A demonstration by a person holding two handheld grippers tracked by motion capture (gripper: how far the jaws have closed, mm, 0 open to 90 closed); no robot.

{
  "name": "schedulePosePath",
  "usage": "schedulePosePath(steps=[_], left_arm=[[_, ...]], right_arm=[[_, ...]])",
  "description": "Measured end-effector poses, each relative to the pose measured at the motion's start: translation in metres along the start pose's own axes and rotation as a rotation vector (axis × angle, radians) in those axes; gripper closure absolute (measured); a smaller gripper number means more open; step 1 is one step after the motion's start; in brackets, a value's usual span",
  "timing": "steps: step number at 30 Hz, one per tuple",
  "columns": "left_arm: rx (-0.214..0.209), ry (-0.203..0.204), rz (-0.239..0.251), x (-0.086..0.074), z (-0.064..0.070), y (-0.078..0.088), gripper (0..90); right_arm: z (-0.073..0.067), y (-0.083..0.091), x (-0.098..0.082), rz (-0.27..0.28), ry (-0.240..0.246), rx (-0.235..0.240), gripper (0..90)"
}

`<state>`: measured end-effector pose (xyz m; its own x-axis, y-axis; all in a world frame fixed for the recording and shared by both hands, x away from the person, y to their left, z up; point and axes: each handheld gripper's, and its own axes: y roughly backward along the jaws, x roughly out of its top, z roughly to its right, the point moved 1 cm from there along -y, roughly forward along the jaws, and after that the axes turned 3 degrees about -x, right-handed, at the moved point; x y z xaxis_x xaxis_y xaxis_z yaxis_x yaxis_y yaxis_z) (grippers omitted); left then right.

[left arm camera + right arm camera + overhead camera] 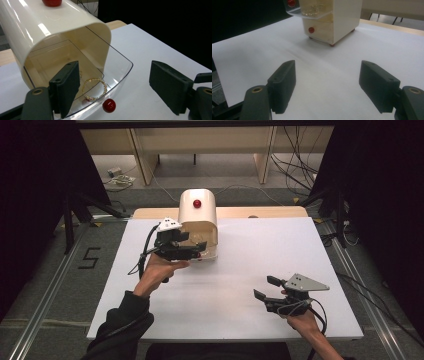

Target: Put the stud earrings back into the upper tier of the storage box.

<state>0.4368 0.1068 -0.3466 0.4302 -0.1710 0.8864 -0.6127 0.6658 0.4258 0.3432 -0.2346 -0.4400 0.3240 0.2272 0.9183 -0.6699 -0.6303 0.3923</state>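
A cream, round-topped box (198, 215) stands at the back of the white table (240, 285), with a red knob (197, 203) on top. Its clear drawer (121, 68) is pulled out, and a gold bracelet (95, 88) lies inside it, behind the drawer's red knob (109, 105). My left gripper (192, 244) hovers at the drawer front, open, with both jaws wide and nothing between the pads. My right gripper (265, 287) is open too, low over bare table at the front right and pointing toward the box (334, 22). A second red knob (311, 30) marks a shut lower drawer.
A wooden tabletop edge (260, 212) shows behind the white sheet. Cables and a power strip (120, 177) lie on the floor beyond. Dark curtains and stand legs flank the table on both sides.
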Motion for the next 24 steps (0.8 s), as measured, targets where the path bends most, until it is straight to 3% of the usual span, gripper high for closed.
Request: schedulePosePath(steps=[9,24], left_arm=[[-0.023,-0.014,-0.001,-0.003,0.004,0.001,21.3],[-0.051,-0.036,0.045,-0.005,0.014,0.004,21.2]], right_arm=[[0.0,0.0,0.0,-0.002,-0.001,0.0,30.4],[0.0,0.0,0.0,-0.003,-0.002,0.001,30.3]])
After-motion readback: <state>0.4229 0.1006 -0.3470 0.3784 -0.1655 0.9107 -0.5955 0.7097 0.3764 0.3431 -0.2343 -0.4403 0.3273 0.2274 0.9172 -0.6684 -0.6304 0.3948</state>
